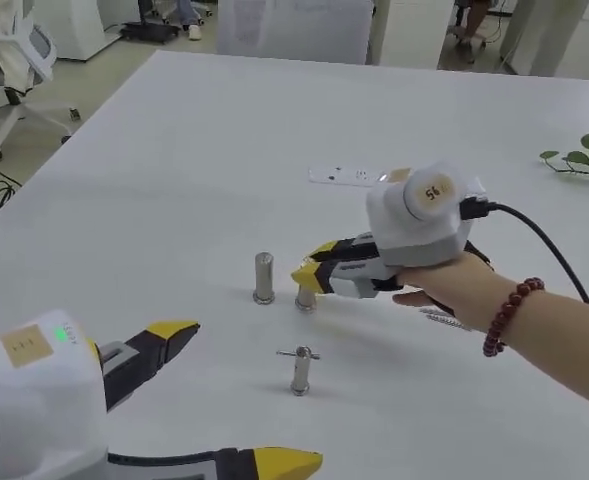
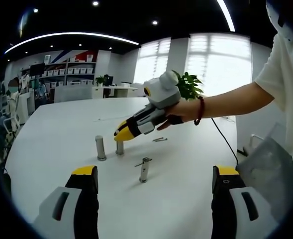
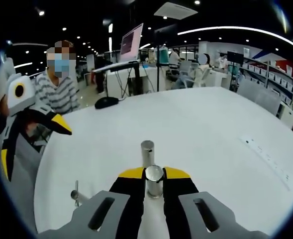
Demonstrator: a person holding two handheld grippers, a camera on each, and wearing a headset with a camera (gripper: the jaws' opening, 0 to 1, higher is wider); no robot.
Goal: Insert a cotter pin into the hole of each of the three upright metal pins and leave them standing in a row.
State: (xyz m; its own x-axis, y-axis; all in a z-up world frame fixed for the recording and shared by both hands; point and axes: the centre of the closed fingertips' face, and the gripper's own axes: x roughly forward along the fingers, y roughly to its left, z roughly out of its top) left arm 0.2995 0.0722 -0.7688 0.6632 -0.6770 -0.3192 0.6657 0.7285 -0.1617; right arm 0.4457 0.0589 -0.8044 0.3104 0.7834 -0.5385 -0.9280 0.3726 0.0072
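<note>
**Figure. Two of three pins awaiting cotter pins.** The right tongs (image 1: 310, 276) are clamping the middle pin (image 1: 306, 298) near its top. The left tongs (image 1: 254, 395) are hanging wide apart and empty, on the person's side of the middle pin. A bare pin (image 1: 264, 277) is standing just left of the middle pin. A fitted pin (image 1: 300, 370), with a cotter pin (image 1: 298, 353) through it, is standing nearer the person. Loose cotter pins (image 1: 440, 318) are lying on the surface (image 1: 224, 150) to the right of the middle pin, beneath the hand (image 1: 464, 285).

Likely hazards:
- A sideways pull by the clamped tongs is apt to tip the middle pin into its bare neighbour.
- The jaws may be covering the hole.
- The fitted pin is standing out of line with the other two.

Legible marks: a round yellow sticker (image 1: 434, 192) on the right tongs' body is seemingly reading "95". A pale label (image 1: 26, 346) on the left body is too small to read.
</note>
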